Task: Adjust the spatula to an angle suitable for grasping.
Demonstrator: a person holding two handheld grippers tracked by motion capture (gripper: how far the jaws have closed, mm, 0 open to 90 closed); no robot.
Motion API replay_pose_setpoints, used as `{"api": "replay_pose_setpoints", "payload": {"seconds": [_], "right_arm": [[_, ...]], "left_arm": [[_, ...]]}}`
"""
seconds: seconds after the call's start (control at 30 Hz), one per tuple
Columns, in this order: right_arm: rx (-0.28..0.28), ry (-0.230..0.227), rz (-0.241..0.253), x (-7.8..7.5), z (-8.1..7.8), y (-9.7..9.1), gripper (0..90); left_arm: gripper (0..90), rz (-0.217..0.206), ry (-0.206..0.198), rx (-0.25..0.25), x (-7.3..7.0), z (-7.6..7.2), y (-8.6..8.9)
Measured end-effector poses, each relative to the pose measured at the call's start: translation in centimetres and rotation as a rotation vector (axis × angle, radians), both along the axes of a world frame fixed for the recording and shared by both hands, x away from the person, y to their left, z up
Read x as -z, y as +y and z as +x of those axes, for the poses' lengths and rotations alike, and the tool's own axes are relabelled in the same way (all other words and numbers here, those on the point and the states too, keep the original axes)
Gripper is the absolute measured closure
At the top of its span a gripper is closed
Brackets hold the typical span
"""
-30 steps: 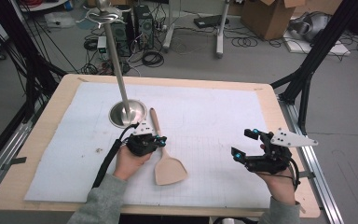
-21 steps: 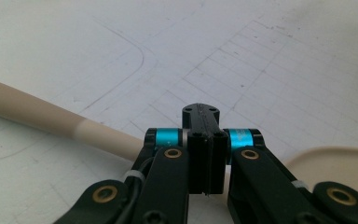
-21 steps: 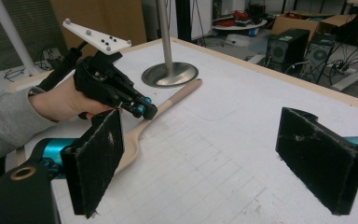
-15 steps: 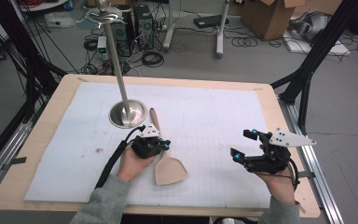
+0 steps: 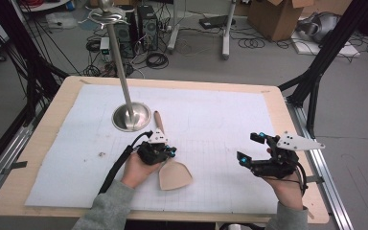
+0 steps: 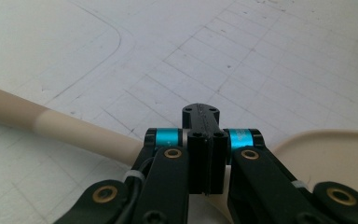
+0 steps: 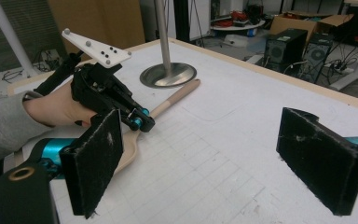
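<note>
A wooden spatula (image 5: 175, 175) lies flat on the white mat, its blade near the front and its handle pointing toward a metal stand. My left gripper (image 5: 168, 152) sits low over the spatula's neck, jaws pressed together. In the left gripper view the gripper (image 6: 200, 112) shows no gap between its jaws, and the spatula (image 6: 74, 133) runs underneath them, handle to the left and blade to the right. I cannot tell whether it touches the wood. My right gripper (image 5: 248, 146) hovers over the mat at the right, its pads (image 7: 95, 161) wide apart with nothing between them.
A metal stand with a round base (image 5: 131, 116) and a tall pole rises just beyond the spatula handle. The white gridded mat (image 5: 220, 120) covers most of the wooden table. Cables, computer cases and boxes lie on the floor beyond the far edge.
My left hand has shifted slightly to the right, closer over the spatula's neck. The spatula and my right gripper have stayed where they were.
</note>
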State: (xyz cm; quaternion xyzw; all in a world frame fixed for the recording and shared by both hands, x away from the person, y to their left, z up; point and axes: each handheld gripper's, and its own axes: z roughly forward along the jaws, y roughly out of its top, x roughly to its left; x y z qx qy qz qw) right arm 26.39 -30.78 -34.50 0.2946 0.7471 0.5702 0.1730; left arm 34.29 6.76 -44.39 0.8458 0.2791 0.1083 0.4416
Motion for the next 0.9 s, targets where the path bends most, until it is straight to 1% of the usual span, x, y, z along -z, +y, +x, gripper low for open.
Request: {"api": "replay_pose_setpoints", "payload": {"seconds": [0.13,0.27,0.33,0.37,0.4,0.53,0.63,0.73,0.77,0.83,0.9], "right_arm": [[0.002,0.005,0.0,0.05,0.0,-0.03,13.5],[0.01,-0.004,0.004,0.08,0.0,-0.26,12.9],[0.014,0.005,0.01,0.06,-0.1,-0.35,12.8],[0.016,-0.002,0.01,0.07,-0.08,-0.41,12.7],[0.02,0.003,0.013,0.06,-0.12,-0.45,12.5],[0.024,-0.005,0.016,0.08,-0.11,-0.56,12.2],[0.027,-0.011,0.012,0.07,-0.13,-0.56,12.2],[0.025,-0.019,0.01,0.05,-0.17,-0.53,12.2],[0.032,-0.034,0.009,-0.02,-0.21,-0.63,12.2],[0.032,-0.036,0.014,-0.07,-0.29,-0.67,12.2],[0.035,-0.054,0.016,-0.19,-0.39,-0.83,12.2]], "left_arm": [[89.7,0.004,-0.003,0.004,-0.01,-0.09,-0.03],[89.8,0.006,-0.003,0.008,0.02,-0.13,-0.05],[89.8,0.006,0.002,0.007,0.01,-0.16,-0.06],[89.8,0.006,0.003,0.007,0.0,-0.17,-0.06],[89.8,0.006,0.005,0.008,-0.01,-0.17,-0.05],[89.8,0.012,0.024,0.018,-0.11,-0.15,0.2],[89.9,0.034,0.031,0.031,-0.31,-0.16,0.39],[89.8,0.046,0.04,0.038,-0.43,-0.21,0.57],[89.8,0.049,0.041,0.039,-0.45,-0.21,0.62],[89.8,0.054,0.048,0.04,-0.53,-0.26,0.71],[89.8,0.067,0.052,0.048,-0.65,-0.3,0.83]]}}
